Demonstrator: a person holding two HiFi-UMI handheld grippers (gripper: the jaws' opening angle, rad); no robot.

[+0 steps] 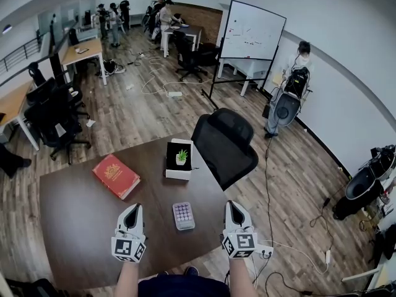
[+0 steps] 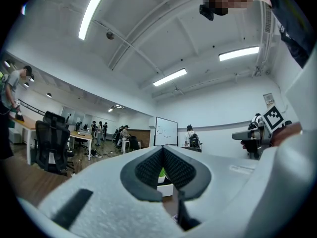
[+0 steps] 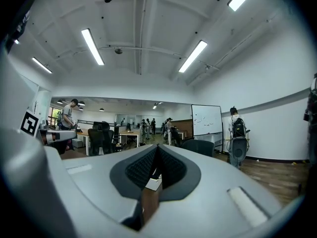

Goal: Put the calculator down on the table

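The calculator (image 1: 184,216), a small grey pad with purple keys, lies flat on the dark brown table (image 1: 80,221), between my two grippers and touched by neither. My left gripper (image 1: 132,213) hovers to its left, jaws pressed together with nothing between them. My right gripper (image 1: 234,212) is to the calculator's right, over the table's right edge, also shut and empty. In the left gripper view the black pads (image 2: 163,166) meet at the tip. In the right gripper view the pads (image 3: 156,165) meet the same way.
A red book (image 1: 116,176) lies on the table at the left. A white box (image 1: 178,159) with a small green plant stands at the far edge. A black office chair (image 1: 224,144) stands just beyond the table's right corner. Cables run over the floor at the right.
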